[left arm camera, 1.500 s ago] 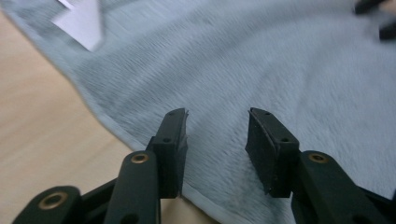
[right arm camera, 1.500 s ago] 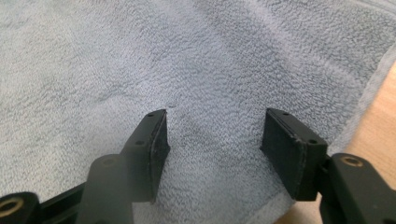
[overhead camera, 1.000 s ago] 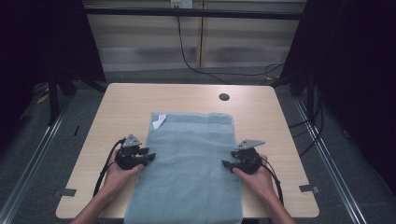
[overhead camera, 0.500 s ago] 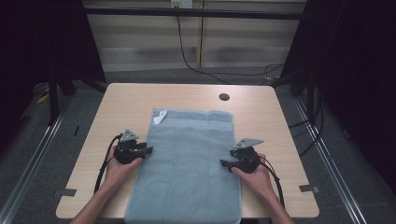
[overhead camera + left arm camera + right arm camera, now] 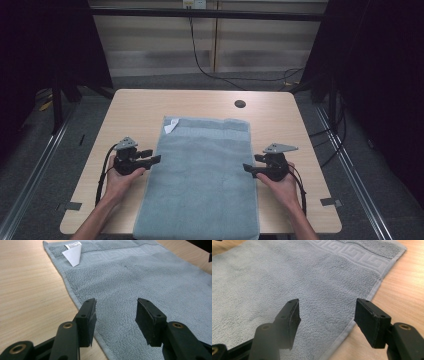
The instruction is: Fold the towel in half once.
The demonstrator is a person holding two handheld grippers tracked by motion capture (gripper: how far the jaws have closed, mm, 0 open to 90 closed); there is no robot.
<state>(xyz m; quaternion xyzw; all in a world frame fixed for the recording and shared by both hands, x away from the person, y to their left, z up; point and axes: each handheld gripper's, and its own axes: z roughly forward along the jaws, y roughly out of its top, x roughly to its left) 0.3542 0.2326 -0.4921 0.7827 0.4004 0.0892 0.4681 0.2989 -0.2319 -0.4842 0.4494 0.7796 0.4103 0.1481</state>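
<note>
Grey-blue terry-cloth towel [image 5: 202,175] with a Greek-key woven border, spread flat and lengthwise down the middle of the light wooden table [image 5: 140,107]; near end draped over the table's front edge, far end short of the small dark round hole [image 5: 240,104] in the tabletop. White care label [image 5: 171,125] folded out at the far left corner, also seen in the left gripper view [image 5: 73,253].

Left gripper [image 5: 150,156] level beside the towel's left long edge, right gripper [image 5: 250,168] level at the right long edge, both pointing inward. Jaws of both just opened wider, nothing between the pads: left fingertips [image 5: 87,317] apart over the left hem, right fingertips [image 5: 292,317] apart with the right hem running between them. Both released, no cloth pinched, towel untouched and lying smooth.

Step in hand, as judged: approach to the two side hems, most likely the start of a fold. Fold not yet begun.

Next move, as judged: lowering of each gripper until one jaw slides under the hem and the other sits above, then closing on the edge at matching points on both sides. Uneven grip height likely to skew the fold.
</note>
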